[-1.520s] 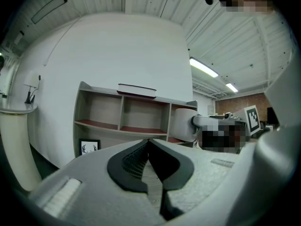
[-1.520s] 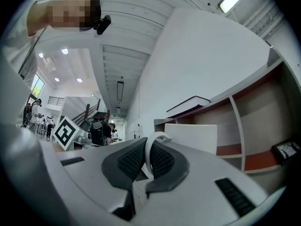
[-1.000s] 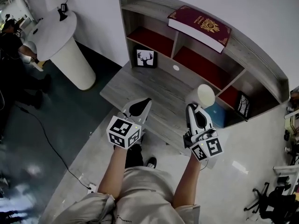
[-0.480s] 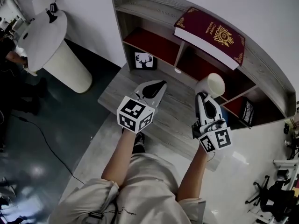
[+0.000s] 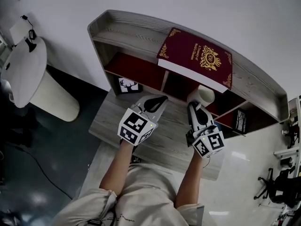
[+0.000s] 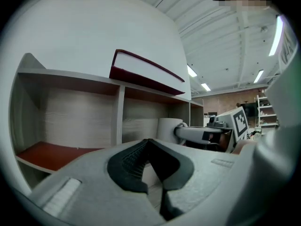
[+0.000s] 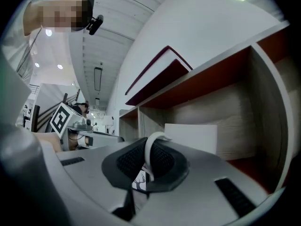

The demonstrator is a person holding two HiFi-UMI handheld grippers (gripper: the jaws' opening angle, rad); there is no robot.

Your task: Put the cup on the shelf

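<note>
The right tool [image 5: 195,108], pinching the cup [image 5: 201,95] by its handle, sits nearer the shelf [image 5: 136,32] just ahead than a second ago (left tool [image 5: 161,98] pressed together, empty): placing likely comes next.

The person's left forearm [image 5: 116,168] and right forearm [image 5: 189,182] reach forward side by side, bare and well apart. The left gripper [image 5: 157,100] points ahead, angled slightly toward the right one, its marker cube [image 5: 137,126] tilted up. Its dark fingers [image 6: 127,166] meet at the tips with nothing between them. The right gripper [image 5: 195,108] lies about level and points straight ahead. Its fingers [image 7: 129,161] are clamped on the thin white handle of the cup [image 5: 202,95], which sits just past their tips.
</note>
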